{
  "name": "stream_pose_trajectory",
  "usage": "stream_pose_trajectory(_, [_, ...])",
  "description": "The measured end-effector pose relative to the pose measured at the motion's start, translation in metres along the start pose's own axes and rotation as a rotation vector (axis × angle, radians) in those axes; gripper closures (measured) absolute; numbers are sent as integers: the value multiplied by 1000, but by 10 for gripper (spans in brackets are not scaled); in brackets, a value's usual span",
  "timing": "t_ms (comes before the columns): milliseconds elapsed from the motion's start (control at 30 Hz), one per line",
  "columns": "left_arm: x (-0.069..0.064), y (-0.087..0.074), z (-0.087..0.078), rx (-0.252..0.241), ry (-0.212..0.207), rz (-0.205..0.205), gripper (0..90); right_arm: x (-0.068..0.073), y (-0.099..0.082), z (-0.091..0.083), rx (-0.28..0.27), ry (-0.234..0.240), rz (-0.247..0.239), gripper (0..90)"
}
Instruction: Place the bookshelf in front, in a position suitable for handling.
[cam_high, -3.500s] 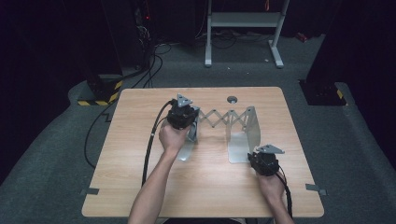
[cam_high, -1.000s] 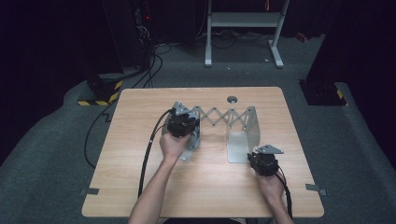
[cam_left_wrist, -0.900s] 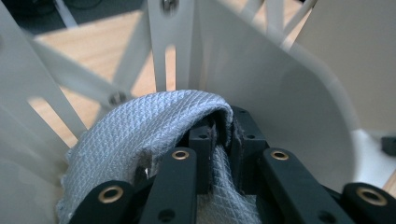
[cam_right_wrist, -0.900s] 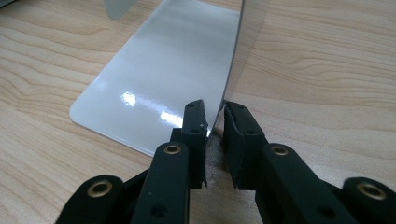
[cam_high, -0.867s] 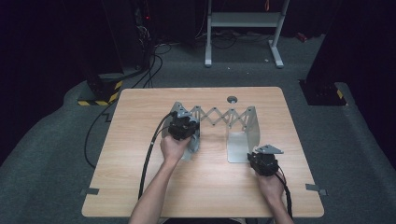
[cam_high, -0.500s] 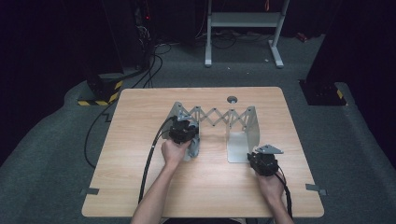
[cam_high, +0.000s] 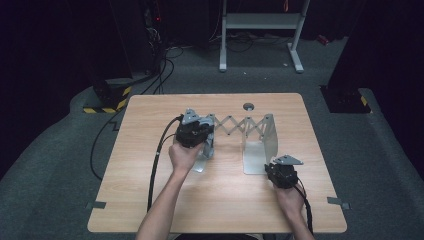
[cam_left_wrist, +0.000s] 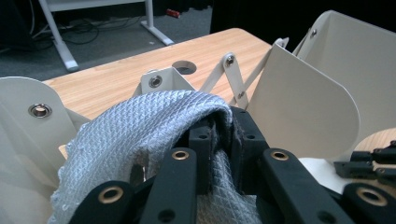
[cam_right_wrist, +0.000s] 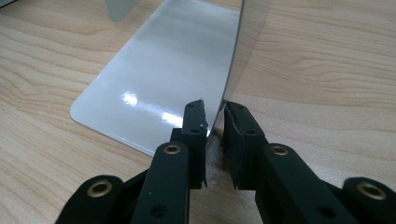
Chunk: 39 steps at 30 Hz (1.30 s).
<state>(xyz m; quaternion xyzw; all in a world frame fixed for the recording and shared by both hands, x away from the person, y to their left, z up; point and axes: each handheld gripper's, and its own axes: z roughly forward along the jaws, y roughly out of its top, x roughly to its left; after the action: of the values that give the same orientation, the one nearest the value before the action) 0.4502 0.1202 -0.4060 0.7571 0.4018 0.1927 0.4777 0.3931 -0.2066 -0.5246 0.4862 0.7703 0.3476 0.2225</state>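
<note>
My left hand-held gripper (cam_left_wrist: 219, 135) is clenched on a fold of grey mesh cloth (cam_left_wrist: 140, 140); in the left gripper view the fabric drapes over both jaw tips and hangs down to the left of them. Cloth sits at the left end plate (cam_left_wrist: 28, 126) of the expandable metal book rack (cam_high: 240, 125), whose scissor links (cam_left_wrist: 233, 79) run back toward the right end plate (cam_left_wrist: 303, 102). In the high view that gripper (cam_high: 192, 132) is over the rack's left end, near the middle of the tabletop (cam_high: 150, 200), slightly toward the far edge; the cloth itself is hidden under the gripper body there. My right hand-held gripper (cam_right_wrist: 214, 123) is clamped on the upright wall of the right end plate (cam_right_wrist: 233, 60): jaw pads sit on either side of the thin metal edge, pressing it, with the plate's flat glossy foot (cam_right_wrist: 154, 84) lying on the wood to the left of the jaws in the right gripper view. In the high view the right gripper (cam_high: 281, 172) is just at the near corner of that plate (cam_high: 260, 145), right of centre, between the middle and the near edge of the tabletop. Rack is partly extended, links in a zigzag between the two plates. Round cable hole (cam_high: 248, 106) in the tabletop sits just behind the rack, near the far edge.
</note>
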Motion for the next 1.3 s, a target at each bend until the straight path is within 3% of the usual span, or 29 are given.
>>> stream_pose_trajectory(567, [-9, -26, -2, 19, -14, -2, 806, 1, 0, 0, 1, -1, -3, 790])
stream_pose_trajectory(1100, [-1, -65, 33, 151, -15, -60, 806, 1, 0, 0, 2, -1, -1, 789])
stream_pose_trajectory(1300, [3, -71, 40, 171, -12, -74, 806, 1, 0, 0, 1, -2, -2, 790])
